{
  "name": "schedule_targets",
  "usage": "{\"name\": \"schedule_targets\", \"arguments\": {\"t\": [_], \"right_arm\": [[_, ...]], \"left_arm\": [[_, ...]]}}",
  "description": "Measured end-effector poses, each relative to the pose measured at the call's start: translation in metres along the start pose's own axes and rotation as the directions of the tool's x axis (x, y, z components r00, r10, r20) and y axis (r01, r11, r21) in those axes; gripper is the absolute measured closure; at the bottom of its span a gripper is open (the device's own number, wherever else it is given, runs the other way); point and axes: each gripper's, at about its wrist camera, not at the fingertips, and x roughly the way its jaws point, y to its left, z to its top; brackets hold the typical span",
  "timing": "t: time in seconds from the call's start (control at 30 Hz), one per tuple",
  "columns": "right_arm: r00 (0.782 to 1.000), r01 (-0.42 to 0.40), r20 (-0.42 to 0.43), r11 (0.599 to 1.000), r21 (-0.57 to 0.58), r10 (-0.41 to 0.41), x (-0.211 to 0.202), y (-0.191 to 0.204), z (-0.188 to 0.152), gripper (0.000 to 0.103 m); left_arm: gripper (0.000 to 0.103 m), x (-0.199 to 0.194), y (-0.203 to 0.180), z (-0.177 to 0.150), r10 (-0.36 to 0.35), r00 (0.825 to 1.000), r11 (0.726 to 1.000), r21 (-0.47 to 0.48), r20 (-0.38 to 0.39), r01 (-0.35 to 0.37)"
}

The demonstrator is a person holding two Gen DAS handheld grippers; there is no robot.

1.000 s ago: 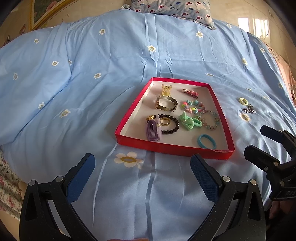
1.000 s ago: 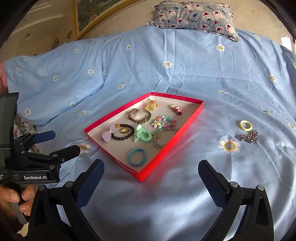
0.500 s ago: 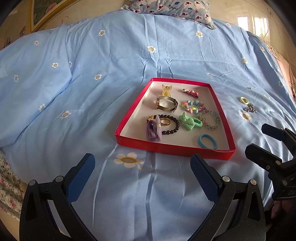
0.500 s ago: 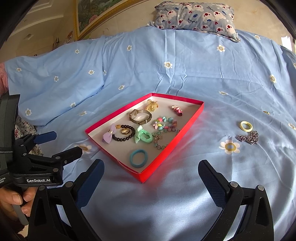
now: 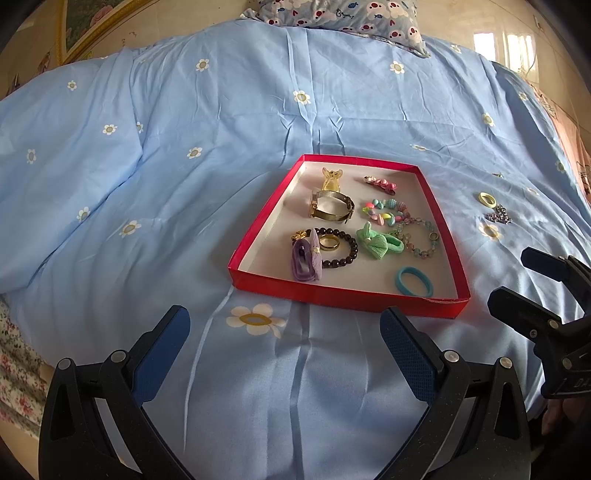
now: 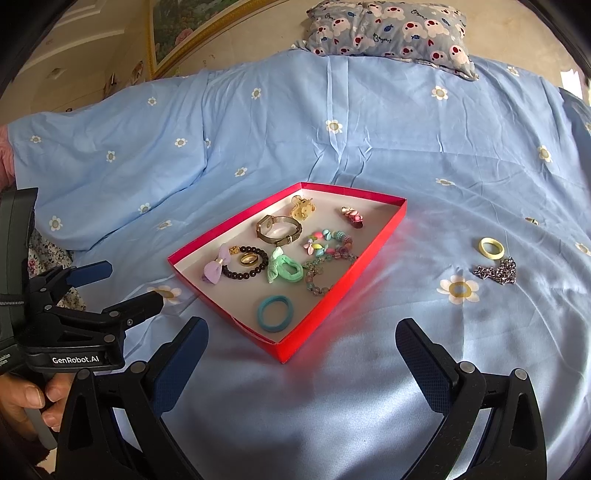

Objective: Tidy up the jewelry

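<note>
Two items, yellow ring (image 6: 491,247) and chain (image 6: 496,272), lie outside the red tray (image 6: 334,293); both grippers spread, empty.

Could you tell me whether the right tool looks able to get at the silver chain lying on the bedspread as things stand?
Probably yes. The right tool is open and empty, and the chain lies on bare bedspread outside the tray, with only the yellow ring beside it.

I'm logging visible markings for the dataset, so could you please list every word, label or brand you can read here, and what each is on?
"GenRobot.AI": white print on the left gripper body, right wrist view.
Script word on the pillow: too small to read.
Partial white letters on the right gripper body, left wrist view: cut off, unreadable.
</note>
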Motion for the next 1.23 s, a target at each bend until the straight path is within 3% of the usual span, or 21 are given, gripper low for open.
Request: {"name": "schedule_targets", "arguments": {"t": [0.97, 1.23], "right_arm": [[1.000, 0.004, -0.011, 1.000, 0.013, -0.004, 0.002, -0.004, -0.002, 0.001], [0.999, 0.037, -0.029, 0.998, 0.059, -0.035, 0.005, -0.015, 0.000, 0.001]], "left_arm": [[0.000, 0.002, -0.004, 0.002, -0.007, 1.000, 1.000, 0.008, -0.003, 0.007], [0.000, 0.007, -0.008, 0.006, -0.048, 0.999, 0.999, 0.002, -0.002, 0.048]]}}
